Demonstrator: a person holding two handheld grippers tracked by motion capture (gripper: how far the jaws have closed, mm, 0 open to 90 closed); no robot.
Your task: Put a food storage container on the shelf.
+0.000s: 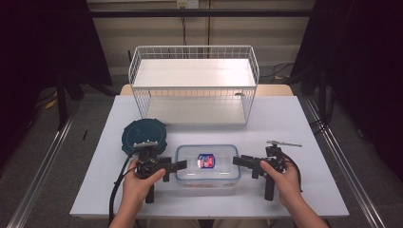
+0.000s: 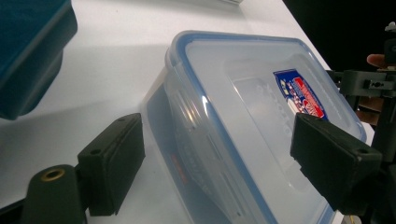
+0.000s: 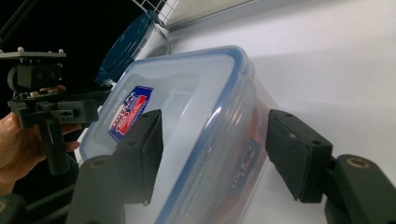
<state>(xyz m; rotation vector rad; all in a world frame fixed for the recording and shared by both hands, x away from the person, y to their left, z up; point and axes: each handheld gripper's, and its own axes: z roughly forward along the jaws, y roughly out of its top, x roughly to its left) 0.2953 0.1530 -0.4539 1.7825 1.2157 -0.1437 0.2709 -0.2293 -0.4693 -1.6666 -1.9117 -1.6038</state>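
A clear rectangular food box [image 1: 207,164] with a blue-rimmed lid and a blue-and-red sticker [image 1: 206,161] lies flat near the table's front edge. My left gripper [image 1: 179,167] points at its left end. In the left gripper view its jaws straddle that end of the box [image 2: 243,121], one beside the side clip and one over the lid, without pressing. My right gripper [image 1: 240,162] faces the right end. In the right gripper view one jaw hovers over the lid [image 3: 187,107] and the other stands off the outer wall. Both grippers are open.
A dark teal round lid [image 1: 144,135] lies just behind my left gripper, close to the box's left corner. A white wire basket [image 1: 195,83] with two shelves stands at the back of the table. The table's front edge [image 1: 209,213] runs close under both hands.
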